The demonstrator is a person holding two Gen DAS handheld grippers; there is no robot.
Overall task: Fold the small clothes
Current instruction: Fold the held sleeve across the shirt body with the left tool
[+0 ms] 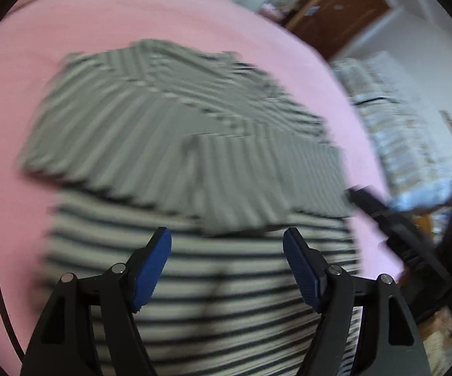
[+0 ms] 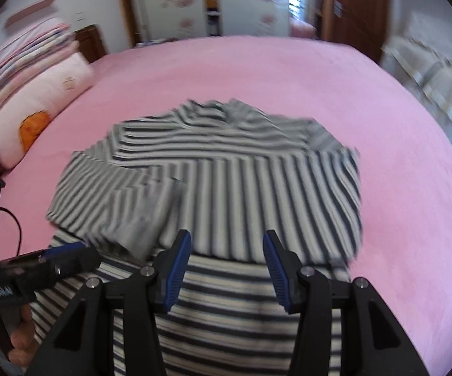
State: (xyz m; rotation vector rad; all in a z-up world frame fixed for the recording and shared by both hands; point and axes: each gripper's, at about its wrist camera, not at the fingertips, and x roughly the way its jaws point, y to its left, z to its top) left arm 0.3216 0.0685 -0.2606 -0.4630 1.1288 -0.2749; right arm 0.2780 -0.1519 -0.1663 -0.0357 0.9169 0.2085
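Note:
A grey-and-white striped shirt point(image 2: 226, 188) lies on the pink bed point(image 2: 398, 156), its sleeves folded across the body. It also shows in the left wrist view point(image 1: 163, 131), blurred. My left gripper point(image 1: 227, 238) is open and empty above the shirt's lower part. My right gripper point(image 2: 227, 241) is open and empty above the lower hem area. The left gripper point(image 2: 63, 255) shows at the lower left of the right wrist view, and the right gripper point(image 1: 382, 210) at the right of the left wrist view.
Pillows point(image 2: 38, 94) lie at the bed's far left. A wardrobe point(image 2: 210, 0) and a wooden door point(image 2: 351, 6) stand beyond the bed. A black cable point(image 2: 16, 225) runs at the left edge. Patterned bedding point(image 1: 398, 131) lies to the right.

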